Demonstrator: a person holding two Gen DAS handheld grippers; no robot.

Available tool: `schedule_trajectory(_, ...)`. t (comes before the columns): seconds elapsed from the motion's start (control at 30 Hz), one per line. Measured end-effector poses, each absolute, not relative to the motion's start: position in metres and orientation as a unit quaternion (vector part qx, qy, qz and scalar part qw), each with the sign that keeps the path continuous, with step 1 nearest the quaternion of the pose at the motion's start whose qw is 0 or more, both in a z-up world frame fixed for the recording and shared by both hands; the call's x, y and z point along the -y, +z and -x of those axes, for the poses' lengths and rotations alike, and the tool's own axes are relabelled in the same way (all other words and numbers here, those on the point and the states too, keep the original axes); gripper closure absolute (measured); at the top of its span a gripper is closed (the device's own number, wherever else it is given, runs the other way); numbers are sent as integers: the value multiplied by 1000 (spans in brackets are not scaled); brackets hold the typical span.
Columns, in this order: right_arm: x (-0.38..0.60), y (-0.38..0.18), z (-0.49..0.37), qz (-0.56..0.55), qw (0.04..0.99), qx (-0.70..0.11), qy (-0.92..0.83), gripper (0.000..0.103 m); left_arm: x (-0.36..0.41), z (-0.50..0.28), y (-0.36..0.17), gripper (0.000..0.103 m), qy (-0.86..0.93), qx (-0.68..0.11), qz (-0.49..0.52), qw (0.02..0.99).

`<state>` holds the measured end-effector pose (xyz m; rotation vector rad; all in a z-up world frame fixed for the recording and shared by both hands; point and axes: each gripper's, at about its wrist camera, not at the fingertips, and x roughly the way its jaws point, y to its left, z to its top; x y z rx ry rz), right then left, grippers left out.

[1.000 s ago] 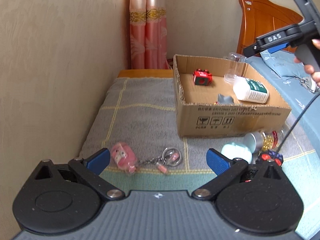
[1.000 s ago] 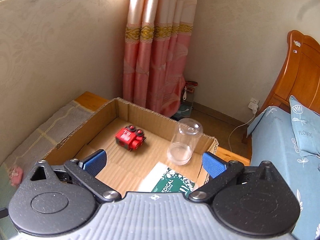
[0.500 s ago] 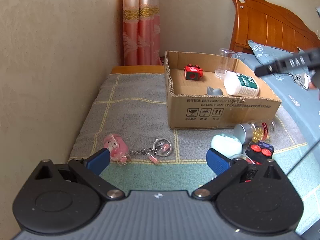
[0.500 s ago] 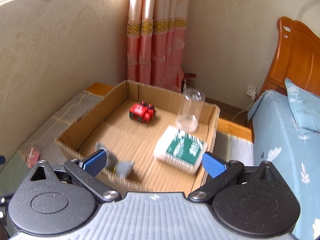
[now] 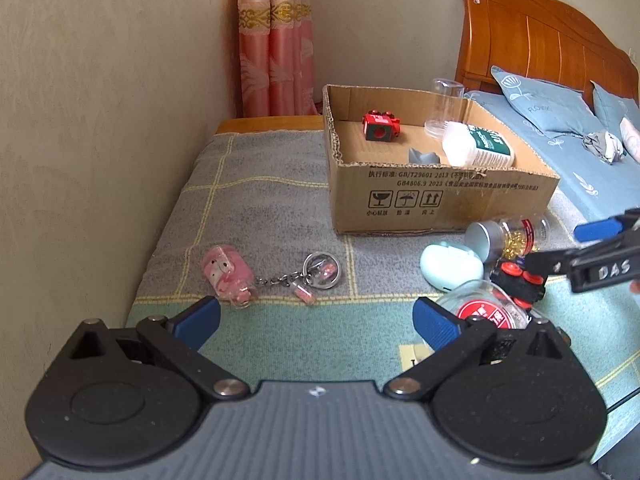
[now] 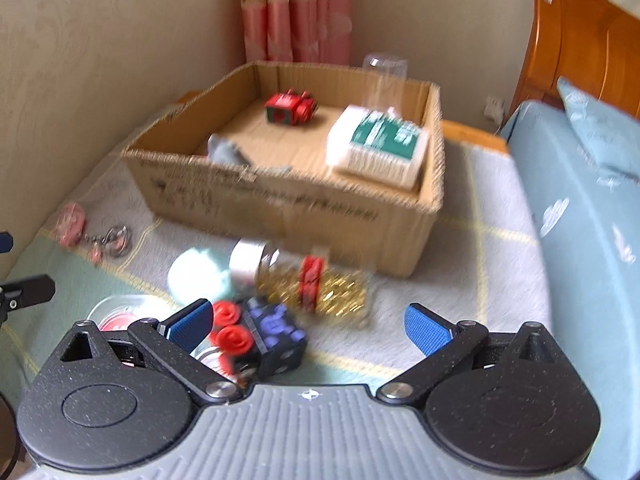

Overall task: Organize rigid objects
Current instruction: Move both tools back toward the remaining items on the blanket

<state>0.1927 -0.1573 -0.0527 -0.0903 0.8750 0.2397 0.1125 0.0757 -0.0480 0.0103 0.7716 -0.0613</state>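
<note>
An open cardboard box (image 5: 440,196) (image 6: 288,204) sits on the grey blanket and holds a red toy (image 5: 380,126), a clear cup (image 5: 446,106), a white-green bottle (image 5: 478,146) and a grey piece (image 5: 424,157). In front of it lie a pink keychain (image 5: 226,272), a pale blue case (image 5: 450,266), a jar of gold beads (image 5: 508,234) (image 6: 304,276), a black toy with red wheels (image 5: 518,280) (image 6: 256,336) and a clear red-label tub (image 5: 480,312). My left gripper (image 5: 316,318) is open above the blanket's near edge. My right gripper (image 6: 308,322) is open, low over the black toy.
A wall runs along the left. A pink curtain (image 5: 276,40) hangs behind the box. A bed with blue sheet (image 5: 560,148) and wooden headboard (image 5: 540,40) lies to the right. Bare blanket lies left of the box.
My right gripper has pulled back from over the box and dropped low to the loose items in front of it. My left gripper has backed away, widening its view.
</note>
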Motion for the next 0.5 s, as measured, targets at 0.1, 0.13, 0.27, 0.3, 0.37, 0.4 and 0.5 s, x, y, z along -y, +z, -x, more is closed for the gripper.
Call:
schedule_trajectory(0.1,147,-62,-196,34,895,-429,114,0,-79,-113,-50,1,-27,-376,-5,926)
schedule_trajectory(0.13,145,-64,-197,30,896,-428,112,0,-80,-113,-50,1,-25,-376,-5,926)
schedule_trajectory(0.27,140,-74,-204,19,897,-431,99,0,-87,-117,-54,1,-19,-380,-8,925)
schedule_trajectory(0.3,140,-76,-204,21,898,-430,92,0,-89,-119,-54,1,-17,-382,-9,924)
schedule_trajectory(0.37,144,-77,-201,29,899,-429,84,0,-93,-123,-56,1,-18,-383,-10,923)
schedule_trajectory(0.4,147,-78,-199,28,898,-431,84,0,-95,-125,-56,1,-17,-384,-9,923)
schedule_trajectory(0.5,156,-82,-193,46,897,-436,61,0,-102,-138,-57,1,-20,-386,-3,922)
